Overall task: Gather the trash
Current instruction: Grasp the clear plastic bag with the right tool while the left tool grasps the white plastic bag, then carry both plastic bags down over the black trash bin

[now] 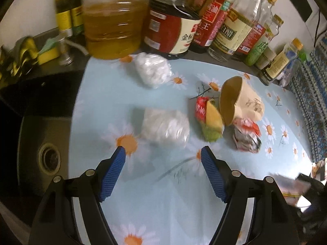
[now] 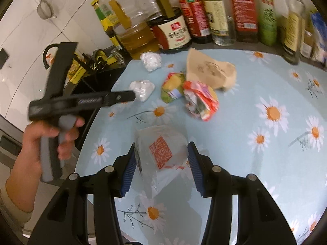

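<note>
Blue ribbed pads spread wide on the left gripper (image 1: 163, 153), nothing between them, hovering low over the daisy-print tablecloth (image 1: 163, 194) and aimed at the nearer white wad (image 1: 166, 127) just ahead. Looks like crumpled tissue or thin plastic, soft and lumpy, so likely to squash under a pinch. Second white wad (image 1: 152, 69) further back, close to the oil jug (image 1: 114, 26).

Over on the right gripper (image 2: 161, 159), pads apart too, straddling a clear plastic bag (image 2: 161, 149) with an orange printed square; contact with the pads hard to judge, bag slack and filmy, probably held ready as the collecting sack.

Beyond the wads, a loose cluster of trash: crinkled red wrapper (image 2: 201, 102), yellow-green wrapper (image 2: 172, 86), and a tipped brown paper cup (image 1: 239, 100), mouth facing the camera, touching the wrappers. Shiny foil, stiff paper, all light.

Row of sauce bottles (image 1: 222, 20) along the back edge, well clear of the trash.
</note>
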`<state>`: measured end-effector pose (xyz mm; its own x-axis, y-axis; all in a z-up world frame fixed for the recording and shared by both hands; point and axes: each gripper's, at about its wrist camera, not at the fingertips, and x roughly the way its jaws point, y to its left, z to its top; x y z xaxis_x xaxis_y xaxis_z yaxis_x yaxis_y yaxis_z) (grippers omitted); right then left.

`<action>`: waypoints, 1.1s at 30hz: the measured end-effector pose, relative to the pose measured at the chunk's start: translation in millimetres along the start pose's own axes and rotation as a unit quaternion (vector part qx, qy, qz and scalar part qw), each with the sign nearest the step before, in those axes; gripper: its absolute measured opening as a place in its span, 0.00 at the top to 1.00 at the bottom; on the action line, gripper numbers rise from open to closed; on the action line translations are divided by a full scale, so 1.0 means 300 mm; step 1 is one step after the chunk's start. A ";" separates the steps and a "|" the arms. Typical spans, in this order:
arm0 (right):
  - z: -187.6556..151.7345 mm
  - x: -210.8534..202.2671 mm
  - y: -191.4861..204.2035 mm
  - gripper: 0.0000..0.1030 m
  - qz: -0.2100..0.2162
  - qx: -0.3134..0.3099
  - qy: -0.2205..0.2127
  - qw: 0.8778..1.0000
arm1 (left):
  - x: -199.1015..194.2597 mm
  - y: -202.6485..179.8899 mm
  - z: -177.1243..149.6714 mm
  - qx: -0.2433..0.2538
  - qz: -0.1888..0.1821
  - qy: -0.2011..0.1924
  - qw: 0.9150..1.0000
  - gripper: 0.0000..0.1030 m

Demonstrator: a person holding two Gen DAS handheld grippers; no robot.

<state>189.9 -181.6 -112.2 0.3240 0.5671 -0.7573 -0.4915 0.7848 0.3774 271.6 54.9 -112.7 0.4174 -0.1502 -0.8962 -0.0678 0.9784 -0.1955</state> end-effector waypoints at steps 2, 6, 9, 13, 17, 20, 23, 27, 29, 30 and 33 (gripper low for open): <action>-0.013 -0.011 -0.016 0.52 -0.005 0.007 -0.003 1.000 | 0.033 -0.008 0.024 0.007 0.004 0.005 1.000 0.28; -0.028 -0.027 -0.047 0.52 -0.012 0.022 -0.007 1.000 | 0.083 -0.019 0.059 0.018 0.013 0.009 1.000 0.30; -0.039 -0.035 -0.066 0.52 -0.016 0.031 -0.009 0.999 | 0.113 -0.021 0.068 0.026 0.019 0.017 0.999 0.47; -0.044 -0.042 -0.077 0.52 -0.021 0.035 -0.013 0.999 | 0.115 -0.025 0.065 0.030 0.018 0.008 0.999 0.48; -0.048 -0.046 -0.076 0.52 -0.023 0.034 -0.015 0.999 | 0.099 -0.026 0.053 0.029 0.016 0.000 0.999 0.50; -0.050 -0.049 -0.070 0.52 -0.024 0.034 -0.016 0.999 | 0.072 -0.029 0.040 0.033 0.013 -0.005 0.999 0.50; -0.050 -0.049 -0.060 0.52 -0.024 0.030 -0.017 0.999 | 0.034 -0.031 0.021 0.037 0.011 -0.010 0.999 0.50; -0.056 -0.052 -0.033 0.52 -0.024 0.023 -0.019 0.999 | -0.023 -0.044 -0.017 0.042 0.004 -0.018 0.999 0.50; -0.062 -0.055 -0.020 0.52 -0.023 0.021 -0.020 0.999 | -0.054 -0.050 -0.045 0.045 0.001 -0.021 0.999 0.50; -0.064 -0.057 -0.014 0.52 -0.023 0.021 -0.020 0.999 | -0.070 -0.052 -0.061 0.045 -0.002 -0.022 0.999 0.50; -0.077 -0.066 0.004 0.52 -0.022 0.019 -0.021 0.999 | -0.110 -0.069 -0.105 0.052 -0.006 -0.025 0.998 0.50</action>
<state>164.2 -197.7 -109.0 0.3787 0.5406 -0.7512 -0.4457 0.8179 0.3639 230.7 35.0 -91.6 0.4626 -0.1580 -0.8723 0.0313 0.9863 -0.1621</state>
